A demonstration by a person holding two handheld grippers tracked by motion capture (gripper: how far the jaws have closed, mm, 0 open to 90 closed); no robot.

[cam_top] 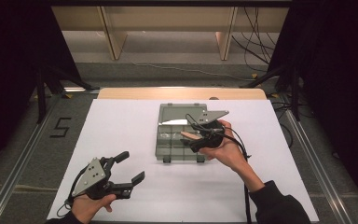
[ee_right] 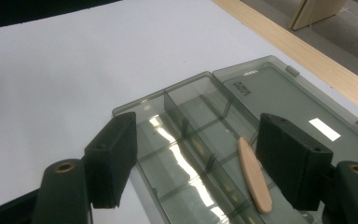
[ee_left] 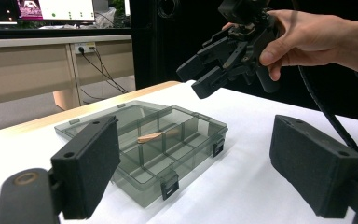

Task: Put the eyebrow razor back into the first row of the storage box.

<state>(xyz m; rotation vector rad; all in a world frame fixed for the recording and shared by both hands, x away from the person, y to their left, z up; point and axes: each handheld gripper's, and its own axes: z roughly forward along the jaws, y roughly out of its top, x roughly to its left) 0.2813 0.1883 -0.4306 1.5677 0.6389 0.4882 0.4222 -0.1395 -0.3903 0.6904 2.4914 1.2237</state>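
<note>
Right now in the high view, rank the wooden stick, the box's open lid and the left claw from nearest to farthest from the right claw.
1. Wooden stick: directly under the right claw, in the box.
2. Open lid: just beyond, toward the table's far edge.
3. Left claw: far off at the near left corner.

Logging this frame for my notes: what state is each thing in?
Compartment box: lid open, lying flat behind it.
Wooden stick: lying in a box compartment, free.
Right gripper: open above the box, empty.
Left gripper: open, empty, away from the box.
</note>
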